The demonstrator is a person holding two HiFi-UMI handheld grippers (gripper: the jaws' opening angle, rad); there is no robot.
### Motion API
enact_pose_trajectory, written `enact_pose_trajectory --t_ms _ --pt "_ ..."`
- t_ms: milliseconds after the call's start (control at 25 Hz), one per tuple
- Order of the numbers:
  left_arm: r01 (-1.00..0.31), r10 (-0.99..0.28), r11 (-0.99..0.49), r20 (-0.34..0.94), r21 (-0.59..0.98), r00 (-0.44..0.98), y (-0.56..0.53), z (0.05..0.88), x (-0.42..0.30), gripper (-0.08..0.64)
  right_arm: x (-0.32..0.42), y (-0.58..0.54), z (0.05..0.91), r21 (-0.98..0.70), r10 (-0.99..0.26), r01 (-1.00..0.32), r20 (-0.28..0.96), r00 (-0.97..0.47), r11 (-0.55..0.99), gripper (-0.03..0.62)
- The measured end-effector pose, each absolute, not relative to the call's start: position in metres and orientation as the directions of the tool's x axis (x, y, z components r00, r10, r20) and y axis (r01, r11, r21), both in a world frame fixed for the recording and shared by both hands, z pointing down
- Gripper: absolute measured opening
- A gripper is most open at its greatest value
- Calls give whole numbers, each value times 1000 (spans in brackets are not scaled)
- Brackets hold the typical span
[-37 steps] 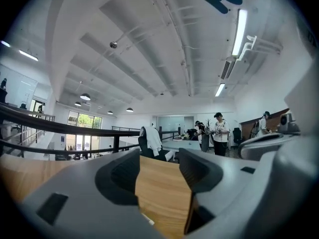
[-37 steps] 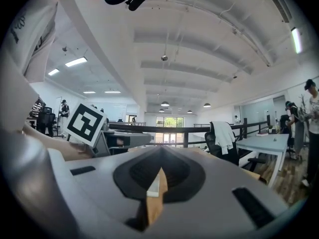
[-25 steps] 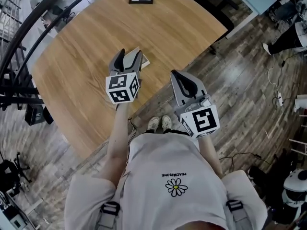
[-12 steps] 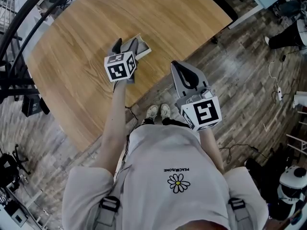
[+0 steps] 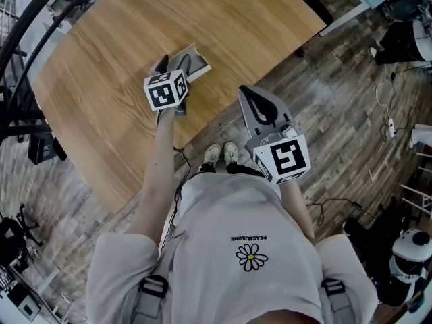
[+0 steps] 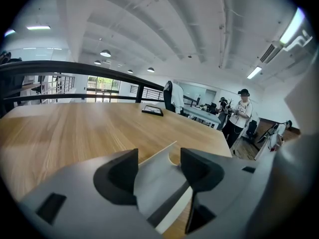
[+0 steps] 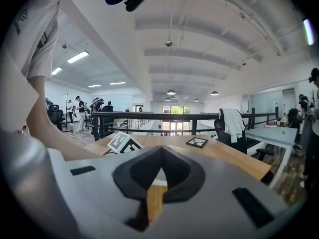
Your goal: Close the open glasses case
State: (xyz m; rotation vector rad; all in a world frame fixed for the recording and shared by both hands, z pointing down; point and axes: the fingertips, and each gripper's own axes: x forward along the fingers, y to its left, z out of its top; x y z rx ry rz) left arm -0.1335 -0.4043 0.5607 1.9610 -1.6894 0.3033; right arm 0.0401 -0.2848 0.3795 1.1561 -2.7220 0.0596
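While the right tongs [image 5: 245, 94] idle, the left tongs [image 6: 157, 159] straddle the case [image 6: 158, 176] lid

Since closing a lid is likely a one-handed job, the right tongs hang nearest the person, off the edge of the table [image 5: 94, 66] and over the floor [image 5: 337, 93]. Their jaws are pressed together at the tips on nothing. Held low and to the right of the left tongs, they are well apart from the case, and I judge them parked rather than working. Their own view shows only table wood through the gap behind the tips, with the left tongs' marker cube [image 7: 122, 142] ahead and to the left.

Farther out, at arm's reach over the table, the left tongs have their jaws apart, and the case lies right between and just beyond them. It is open: its pale lid stands up at a slant between the two jaws, with a dark band showing along its lower edge. Whether either jaw touches the lid I cannot tell, but nothing is squeezed. By my reading that spread stance suits the job. Open jaws around the lid let the tongs push or tip it down onto the base rather than pinch it, so closing looks barely begun.

Beyond the left tongs the wood runs on to a small frame [image 6: 152, 110] lying flat far ahead, well apart from the case. Past that come a dark railing [image 6: 75, 68] and people standing in the office, none near the work.
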Motion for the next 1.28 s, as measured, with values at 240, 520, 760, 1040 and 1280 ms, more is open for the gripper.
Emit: enact_pose_trajectory --t_ms 240,520,760,1040,1280 --pt "-964 -843 -91 497 251 208 -401 560 -131 261 37 -282 382 35 -703 -711 191 -685 702 6" --pt "-968 -838 -125 499 216 220 -384 559 -117 258 35 -278 382 38 -695 -702 187 -694 711 6" --pt "-962 -826 -152 506 226 249 -372 560 -103 259 37 -276 382 25 -690 -699 184 -700 715 6" --pt "-965 -814 -169 524 201 251 -360 566 -93 259 42 -274 387 2 -700 -712 186 -690 702 6" --pt "-960 -792 -176 548 220 271 -348 580 -83 259 47 -273 386 10 -707 -719 192 -681 695 6"
